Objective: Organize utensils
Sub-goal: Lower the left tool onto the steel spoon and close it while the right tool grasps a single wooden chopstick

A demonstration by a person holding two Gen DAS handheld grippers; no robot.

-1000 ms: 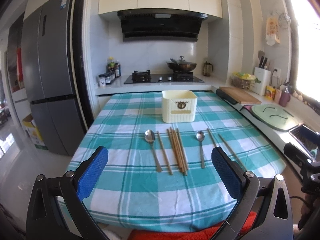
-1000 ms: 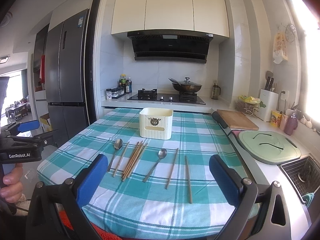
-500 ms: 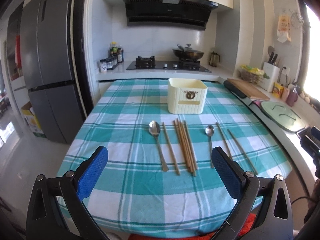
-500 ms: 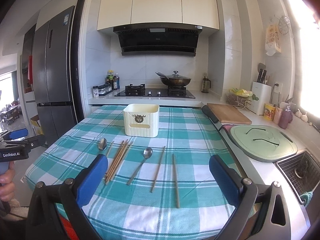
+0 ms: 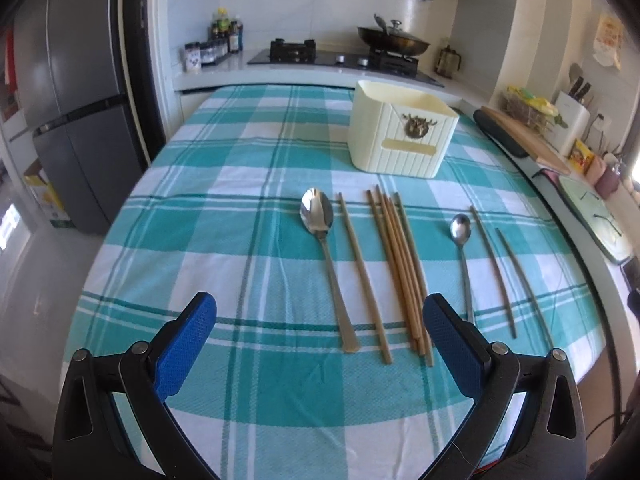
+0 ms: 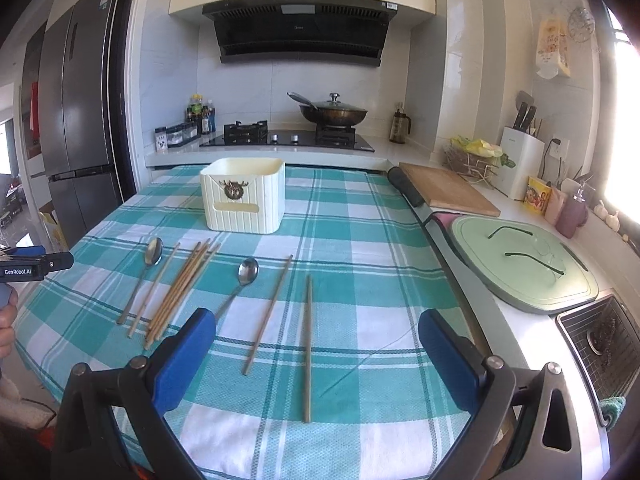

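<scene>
Your left tongs (image 5: 320,332) and right tongs (image 6: 316,340) hover spread and empty above the checked counter (image 5: 200,240), where spoons (image 5: 318,216) and chopsticks (image 5: 400,264) lie before the cream holder (image 5: 400,136).

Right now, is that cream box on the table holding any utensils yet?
Apparently not. Nothing sticks up above the cream box's rim, though its floor is hidden; the spoons and chopsticks lie on the tablecloth.
</scene>
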